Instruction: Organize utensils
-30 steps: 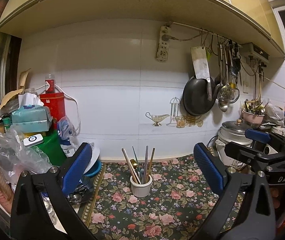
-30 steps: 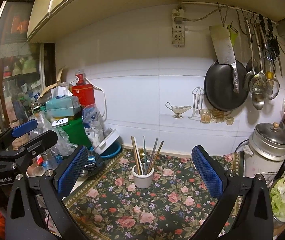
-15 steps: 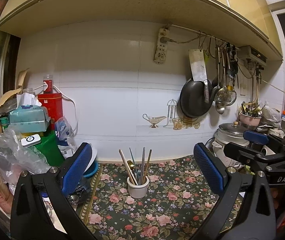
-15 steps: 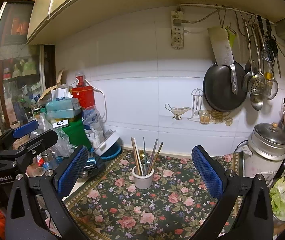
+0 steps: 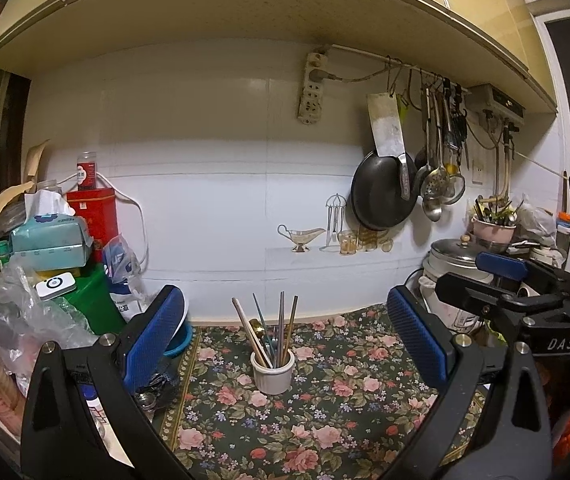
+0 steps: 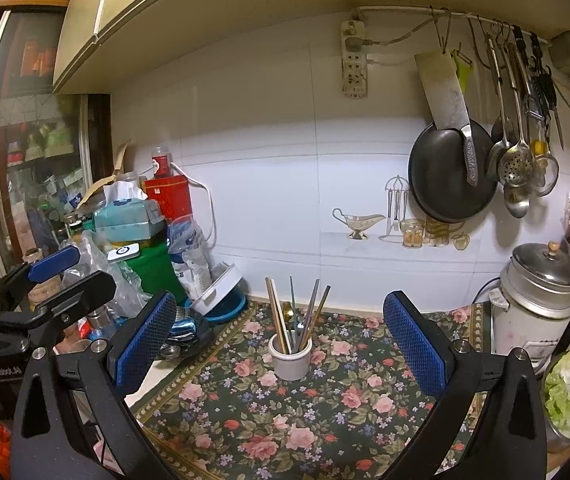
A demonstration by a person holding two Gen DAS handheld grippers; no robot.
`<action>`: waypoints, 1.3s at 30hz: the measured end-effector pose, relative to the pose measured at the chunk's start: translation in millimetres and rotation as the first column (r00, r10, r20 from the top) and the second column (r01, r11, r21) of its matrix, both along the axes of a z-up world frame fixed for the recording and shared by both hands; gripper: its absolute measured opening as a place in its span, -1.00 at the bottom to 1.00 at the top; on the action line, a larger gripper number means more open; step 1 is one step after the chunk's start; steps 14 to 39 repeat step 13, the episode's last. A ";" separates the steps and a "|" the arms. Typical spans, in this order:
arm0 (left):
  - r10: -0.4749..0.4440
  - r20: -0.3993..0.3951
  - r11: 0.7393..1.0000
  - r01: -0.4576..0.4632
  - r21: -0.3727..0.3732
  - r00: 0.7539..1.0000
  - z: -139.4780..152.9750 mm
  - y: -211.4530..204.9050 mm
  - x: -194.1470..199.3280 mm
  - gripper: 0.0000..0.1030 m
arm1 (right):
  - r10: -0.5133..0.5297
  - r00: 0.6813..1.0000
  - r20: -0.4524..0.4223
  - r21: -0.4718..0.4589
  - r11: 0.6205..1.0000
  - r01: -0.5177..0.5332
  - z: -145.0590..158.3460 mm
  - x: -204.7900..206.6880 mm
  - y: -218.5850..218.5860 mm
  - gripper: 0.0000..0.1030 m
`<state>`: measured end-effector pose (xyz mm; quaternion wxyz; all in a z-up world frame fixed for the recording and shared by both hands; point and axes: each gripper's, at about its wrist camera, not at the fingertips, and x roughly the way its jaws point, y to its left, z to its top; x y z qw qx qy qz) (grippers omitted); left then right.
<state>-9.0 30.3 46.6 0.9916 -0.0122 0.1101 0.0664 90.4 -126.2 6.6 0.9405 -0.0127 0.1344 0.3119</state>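
Utensils (image 5: 273, 332) are seen bunched in a small white cup (image 5: 273, 372) on the floral worktop (image 5: 325, 420), easily tipped if clipped by either empty, wide-spread left gripper (image 5: 285, 354) or right gripper (image 6: 281, 346).

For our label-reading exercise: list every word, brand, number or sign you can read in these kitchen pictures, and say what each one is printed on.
"DAS": on the black body of the right hand-held gripper, seen from the left camera.
"GenRoboLAI", roughly; small and partly blurred: on the left hand-held gripper, seen from the right camera.
Too small or blurred to read: red jar label, tissue pack print, blue-and-white bag.
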 end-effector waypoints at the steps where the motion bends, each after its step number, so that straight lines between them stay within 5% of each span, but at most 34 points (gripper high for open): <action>1: -0.002 -0.003 1.000 0.002 0.000 1.000 -0.5 0.1 0.6 0.98 | -0.001 1.000 0.000 0.001 1.000 0.001 0.0 0.4 0.7 1.00; 39: 0.000 -0.019 1.000 0.000 -0.023 1.000 -6.4 8.4 11.6 0.98 | -0.003 1.000 -0.009 0.000 1.000 0.003 -1.7 9.0 7.2 1.00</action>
